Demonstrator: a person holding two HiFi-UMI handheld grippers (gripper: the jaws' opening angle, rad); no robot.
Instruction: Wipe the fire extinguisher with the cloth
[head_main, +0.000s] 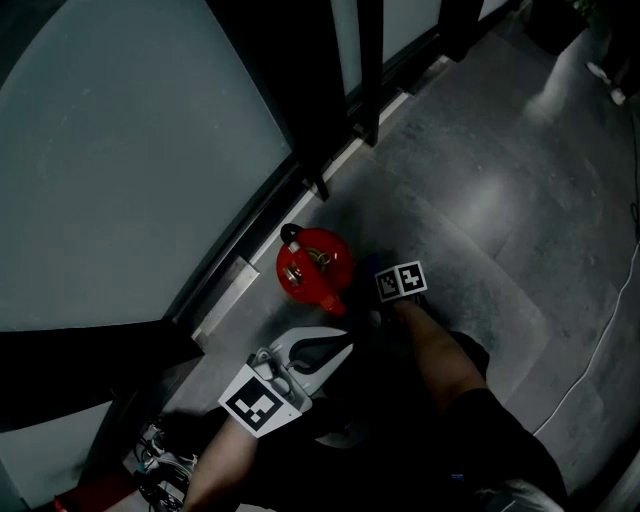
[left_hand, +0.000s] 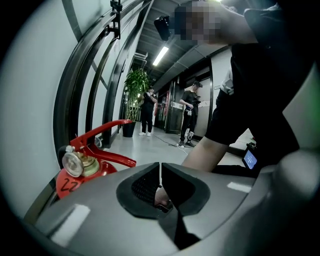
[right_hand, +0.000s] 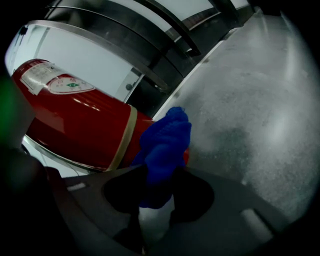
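The fire extinguisher (head_main: 313, 268) stands upright on the grey floor (head_main: 480, 190), close against the foot of the glass wall (head_main: 120, 150) and its dark frame. Only the side facing the corridor is open to you, which is likely why both tools come in from that side.

Your right gripper (right_hand: 155, 192) is low down beside the cylinder, and its jaws are pinching the blue cloth (right_hand: 166, 145). The bunched fabric fills the gap between them and sticks out past the tips. The free end of the cloth lies against the red body near its bottom end, just past the pale band (right_hand: 125, 137) that rings it, so the wipe appears to be under way on the lower part of the tank. The label (right_hand: 55, 82) higher up is clear of the cloth.

Your left gripper (left_hand: 160, 176) sits nearer to you, about level with the valve head and short of contact. Its jaws are pressed together with only a thin slit showing, and nothing is held in them. From there you see the pressure gauge (left_hand: 75, 162) and the red lever handle (left_hand: 102, 132), both apart from the jaws. I judge the left tool is simply parked out of the way, or ready to steady the head if the tank rocks under the rubbing
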